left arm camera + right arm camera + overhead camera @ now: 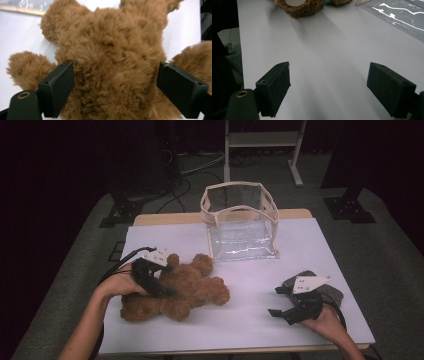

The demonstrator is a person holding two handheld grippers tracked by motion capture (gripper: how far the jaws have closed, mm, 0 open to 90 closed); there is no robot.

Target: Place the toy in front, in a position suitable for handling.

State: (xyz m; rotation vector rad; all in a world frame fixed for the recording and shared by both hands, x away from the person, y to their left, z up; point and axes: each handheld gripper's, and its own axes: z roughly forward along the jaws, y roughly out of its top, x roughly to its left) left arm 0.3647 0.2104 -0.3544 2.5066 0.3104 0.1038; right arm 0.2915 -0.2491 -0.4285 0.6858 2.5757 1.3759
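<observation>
Right hand: it comes in from the bottom right of the high view and holds the right gripper [283, 306] low over the near right part of the table, tips pointing left toward the middle.
Right gripper state: released; in the right gripper view its two black jaws stand wide apart with bare white table top between them and nothing in the gap.
Grey object: a dark grey thing [334, 292] lies on the table just behind the right gripper; what it is cannot be told.
Left hand: the forearm enters from the bottom left of the high view, and the hand carries the left gripper [165, 287] down onto the toy.
Left gripper state: jaws wide, one on each side of the toy's body in the left gripper view. The left jaw sits right at the fur and the right jaw at the edge of it, but no squeeze shows, so it reads as spread around the toy rather than clenched on it.
Teddy bear [187, 287]: a brown plush toy lying flat on the left half of the table, limbs spread, between the left jaws. In the left gripper view its fur [112, 62] rises up the middle of the frame.
Table [250, 320]: a white sheet covers the top, with a wooden edge showing at the far side.
Clear bag [240, 220]: a see-through bag with cream trim stands upright and open-topped at the far middle of the table, beyond the bear and apart from it.
Floor beyond: dark, with cables and a pale metal stand [262, 150] behind the table.
</observation>
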